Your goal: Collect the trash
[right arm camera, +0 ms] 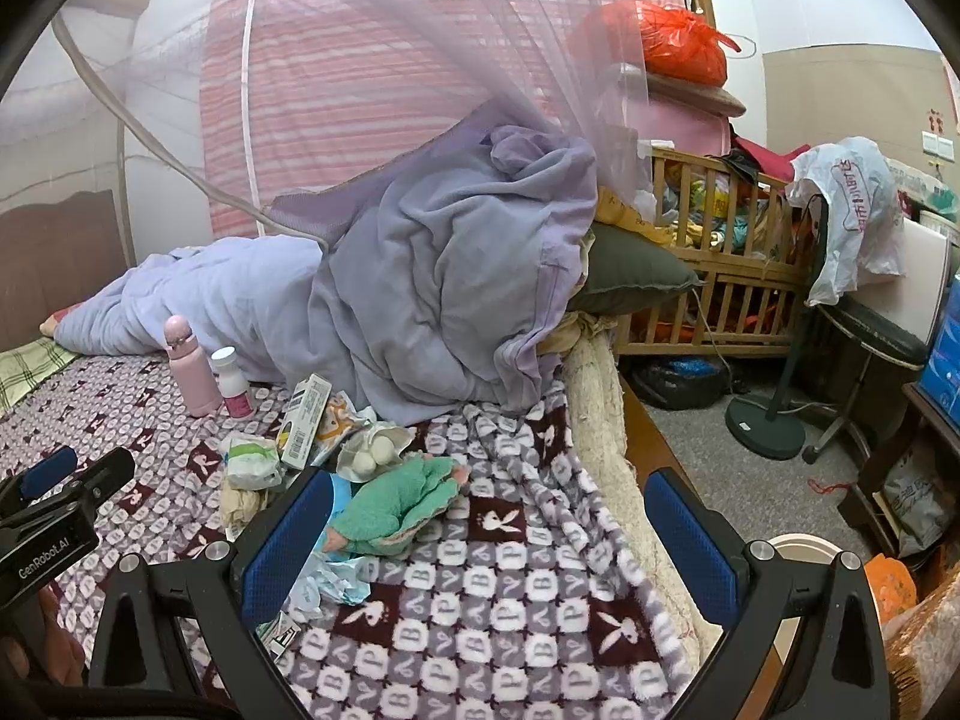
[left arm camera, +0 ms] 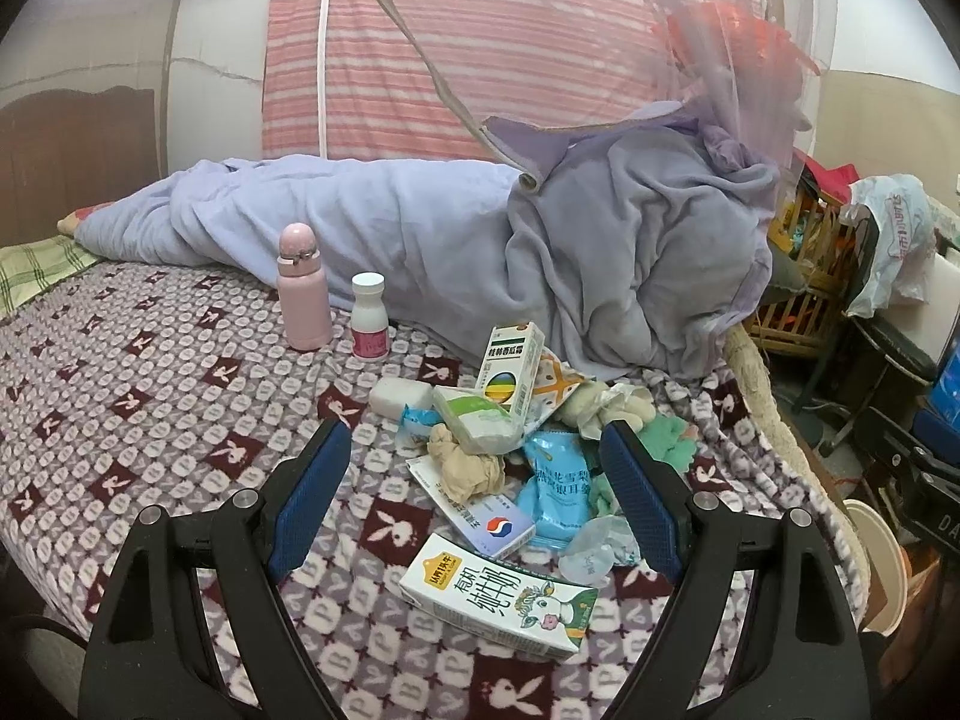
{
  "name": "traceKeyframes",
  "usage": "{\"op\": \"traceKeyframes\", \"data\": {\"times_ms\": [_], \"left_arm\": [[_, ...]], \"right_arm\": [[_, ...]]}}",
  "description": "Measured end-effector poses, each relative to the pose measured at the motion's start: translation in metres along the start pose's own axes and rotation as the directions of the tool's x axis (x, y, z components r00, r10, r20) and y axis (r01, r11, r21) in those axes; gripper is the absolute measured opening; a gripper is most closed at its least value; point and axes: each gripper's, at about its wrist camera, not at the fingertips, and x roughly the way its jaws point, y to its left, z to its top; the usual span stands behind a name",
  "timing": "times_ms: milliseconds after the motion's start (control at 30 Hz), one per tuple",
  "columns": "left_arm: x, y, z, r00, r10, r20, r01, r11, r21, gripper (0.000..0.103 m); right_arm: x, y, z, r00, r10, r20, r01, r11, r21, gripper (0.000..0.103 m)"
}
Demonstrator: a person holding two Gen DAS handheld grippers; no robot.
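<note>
Both the left gripper (left arm camera: pixel 474 492) and right gripper (right arm camera: pixel 489 546) stand with jaws spread and empty above the trash pile (left arm camera: pixel 510 450) on the patterned blanket (left arm camera: pixel 150 408), so collection appears to be at the approach stage. The next move likely calls for closing on one loose item, the milk carton (left arm camera: pixel 498 594) lying nearest the left tool. The carton bears Chinese characters and a cow drawing; "GenRobot.AI" reads on the left device seen from the right wrist.

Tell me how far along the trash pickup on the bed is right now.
Nothing looks collected yet. The left gripper and right gripper are both open and empty. The pile is all on the blanket: milk carton, blue snack wrapper, crumpled tissue, medicine box. The left gripper hovers over the pile, so the first grab seems next.
</note>
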Motion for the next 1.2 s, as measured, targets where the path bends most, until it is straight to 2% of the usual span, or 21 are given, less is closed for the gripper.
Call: {"op": "traceKeyframes", "data": {"times_ms": [1200], "left_arm": [[0.01, 0.007, -0.005, 1.0, 0.023, -0.019, -0.023, 1.0, -0.008, 0.085]], "right_arm": [[0.012, 0.001, -0.004, 0.999, 0.007, -0.038, -0.007, 1.0, 0.008, 0.103]]}}
